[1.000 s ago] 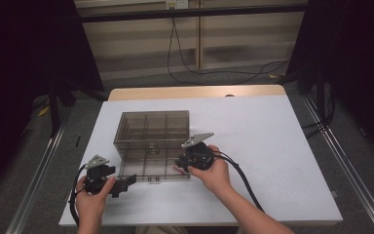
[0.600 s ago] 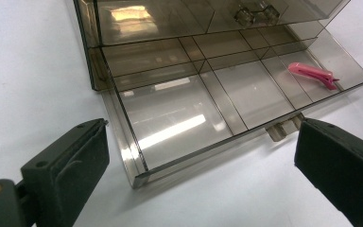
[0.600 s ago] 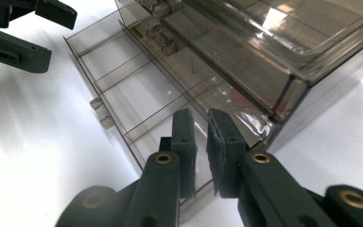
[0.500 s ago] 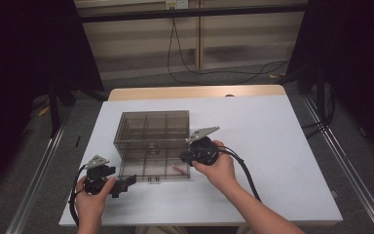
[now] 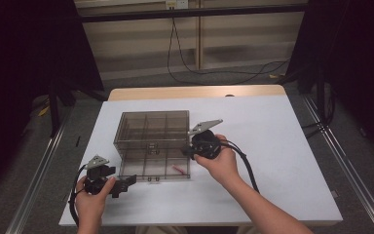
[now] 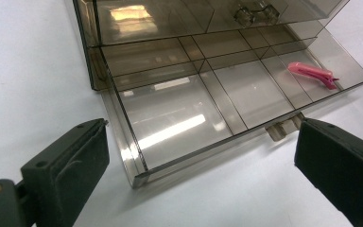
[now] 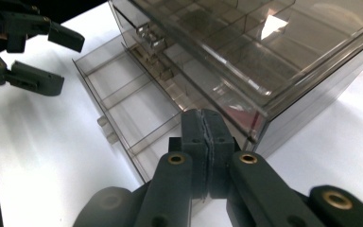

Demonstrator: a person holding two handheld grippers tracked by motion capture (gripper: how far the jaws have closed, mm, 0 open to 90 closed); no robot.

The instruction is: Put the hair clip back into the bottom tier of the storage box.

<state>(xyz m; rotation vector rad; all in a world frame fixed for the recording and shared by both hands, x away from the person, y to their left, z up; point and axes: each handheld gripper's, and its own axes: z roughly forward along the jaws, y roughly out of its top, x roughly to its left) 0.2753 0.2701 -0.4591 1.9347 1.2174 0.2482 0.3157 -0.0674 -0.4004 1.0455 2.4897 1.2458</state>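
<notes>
Since a second ago my right hand has lifted its tongs (image 5: 191,150) a little up and away from the bottom drawer (image 6: 208,113), and the jaws have just been closing; they now sit pressed together with nothing between them, pad against pad in the right gripper view. Meanwhile my left tongs (image 5: 129,182) rest on the table (image 5: 282,146) just in front of the drawer's near left corner, jaws spread wide and holding nothing. That drawer is pulled out from the smoky see-through cabinet (image 5: 153,134), and a pink hair clip (image 6: 313,74) lies in its far right compartment, seen through the left gripper view, apart from the dividers. I judge the clip to be very light, hard plastic and a bit slick, so it could skate or flip if I nip only its tip; across the middle of its length would be the surest hold. As for the drawer, it looks thin-walled, stiff and light, likely to slide easily and to skew if pushed from one corner. Its small handle (image 6: 283,128) at the middle of the front edge is where I would take it, or I would press flat on the front there. With so little weight in it, the cabinet itself may shift under a firm push, so steadying it would be wise.
</notes>
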